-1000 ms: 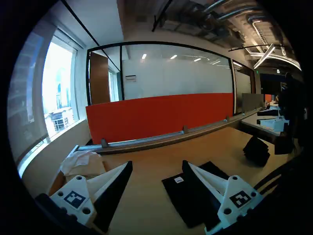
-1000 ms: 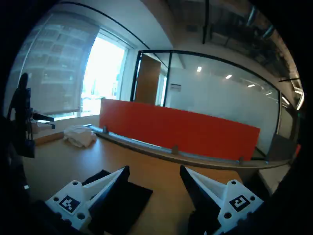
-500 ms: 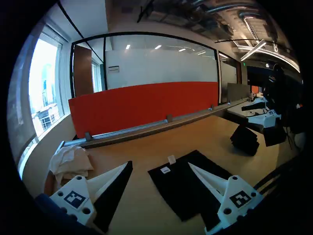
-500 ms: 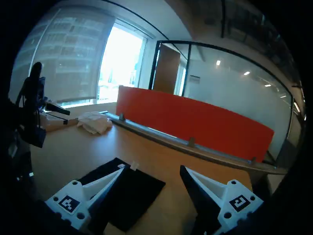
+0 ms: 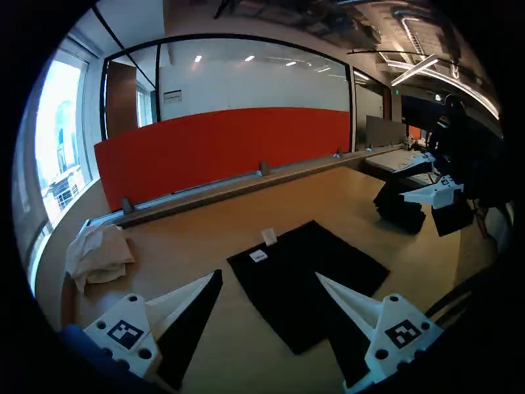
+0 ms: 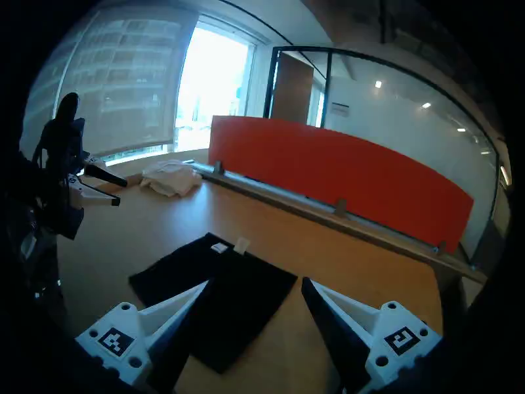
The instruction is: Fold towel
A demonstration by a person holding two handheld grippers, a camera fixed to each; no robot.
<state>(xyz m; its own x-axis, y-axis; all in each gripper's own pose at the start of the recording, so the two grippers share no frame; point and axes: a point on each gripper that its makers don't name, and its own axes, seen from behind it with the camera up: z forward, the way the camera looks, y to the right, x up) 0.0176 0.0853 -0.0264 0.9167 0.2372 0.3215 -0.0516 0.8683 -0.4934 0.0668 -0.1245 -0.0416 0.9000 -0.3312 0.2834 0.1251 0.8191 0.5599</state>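
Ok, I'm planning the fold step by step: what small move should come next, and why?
Probably lower the left gripper and right gripper to the near edge of the black towel: it lies flat on the desk, and both hang above it, jaws open, holding nothing.

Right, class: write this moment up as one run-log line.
task: fold towel | black towel: flat on table | left gripper: open, empty | right gripper: open, empty | stage: not yet grasped
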